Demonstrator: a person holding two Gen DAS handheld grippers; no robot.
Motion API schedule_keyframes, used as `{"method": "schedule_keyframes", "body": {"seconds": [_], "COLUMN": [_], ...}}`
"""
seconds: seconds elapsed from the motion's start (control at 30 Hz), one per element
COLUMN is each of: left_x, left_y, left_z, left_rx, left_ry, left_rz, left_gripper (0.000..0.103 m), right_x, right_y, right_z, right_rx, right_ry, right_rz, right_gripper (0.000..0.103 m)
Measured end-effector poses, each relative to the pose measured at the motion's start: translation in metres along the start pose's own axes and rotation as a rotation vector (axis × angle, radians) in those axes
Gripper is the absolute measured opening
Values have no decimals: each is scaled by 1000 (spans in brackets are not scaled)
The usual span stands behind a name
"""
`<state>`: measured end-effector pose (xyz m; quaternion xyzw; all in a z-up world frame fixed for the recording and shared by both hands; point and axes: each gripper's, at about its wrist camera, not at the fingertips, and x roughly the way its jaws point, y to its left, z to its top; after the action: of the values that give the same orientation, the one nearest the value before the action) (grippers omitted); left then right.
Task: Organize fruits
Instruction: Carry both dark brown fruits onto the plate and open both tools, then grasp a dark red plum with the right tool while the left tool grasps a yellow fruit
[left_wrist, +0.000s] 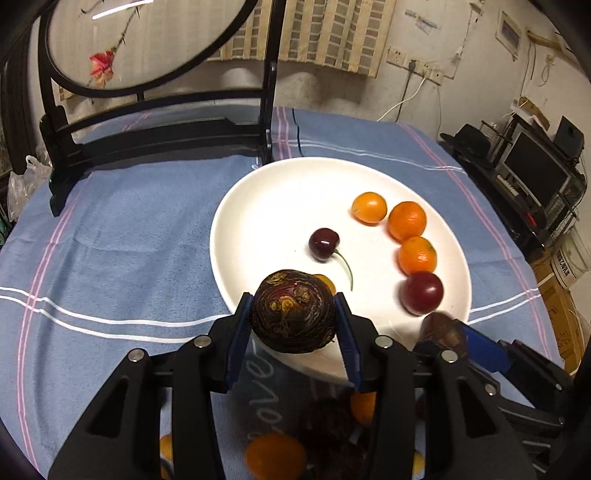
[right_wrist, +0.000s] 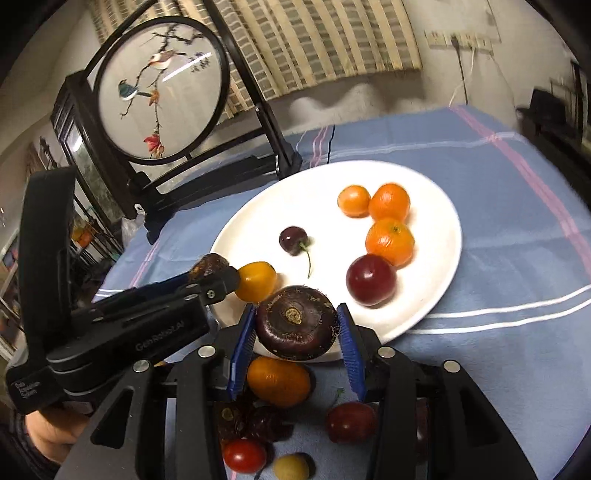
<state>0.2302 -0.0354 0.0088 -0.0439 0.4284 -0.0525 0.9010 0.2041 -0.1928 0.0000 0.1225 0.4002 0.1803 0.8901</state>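
Observation:
My left gripper (left_wrist: 293, 300) is shut on a dark brown water chestnut (left_wrist: 291, 321), held over the near rim of a white plate (left_wrist: 258, 184). My right gripper (right_wrist: 297, 307) is shut on a second water chestnut (right_wrist: 295, 326), above the same plate's (right_wrist: 443, 221) near edge. The plate holds a dark cherry (left_wrist: 324, 243) with its stem, three small oranges (left_wrist: 407, 220), a red plum (left_wrist: 423, 292) and a yellow fruit (right_wrist: 256, 280). In the right wrist view the left gripper (right_wrist: 212, 271) comes in from the left with its chestnut in the jaws.
The plate lies on a blue striped cloth (left_wrist: 129, 240). A round embroidered screen (right_wrist: 159, 88) on a black stand stands behind it at the left. Several loose fruits, among them an orange one (right_wrist: 277, 380) and a red one (right_wrist: 351, 421), lie on the cloth under my right gripper.

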Motion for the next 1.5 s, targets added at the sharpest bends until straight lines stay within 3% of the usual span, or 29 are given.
{"method": "schedule_keyframes", "body": {"seconds": [0.07, 0.1, 0.47, 0.7, 0.93, 1.13, 1.27, 1.47, 1.5], "left_x": [-3, -7, -43, -58, -69, -70, -71, -73, -73], "left_y": [1, 2, 19, 35, 35, 39, 35, 29, 29], "left_z": [-1, -3, -44, -74, -94, -97, -99, -103, -103], "left_rx": [-12, -17, -14, -47, -38, -51, -37, -15, -12], "left_ry": [-24, -46, -59, -45, -38, -18, -10, -13, -12], "left_rz": [3, 5, 33, 17, -8, -41, -47, -49, -49], "left_gripper": [63, 66, 78, 80, 82, 84, 84, 84, 84], "right_x": [-1, -3, -25, -39, -64, -88, -82, -46, -41], "right_y": [-5, -7, -13, -17, -15, -36, -45, -38, -37], "right_z": [-2, -3, -16, -42, -62, -66, -68, -67, -67], "right_rx": [17, 19, 4, 1, -44, -1, 11, -21, -27], "right_ry": [-13, -18, -24, -9, -71, -152, -123, -11, 4], "right_rz": [9, 7, -39, -86, -160, -208, -264, -253, -262], "right_gripper": [58, 59, 59, 59, 59, 59, 59, 58, 53]}}
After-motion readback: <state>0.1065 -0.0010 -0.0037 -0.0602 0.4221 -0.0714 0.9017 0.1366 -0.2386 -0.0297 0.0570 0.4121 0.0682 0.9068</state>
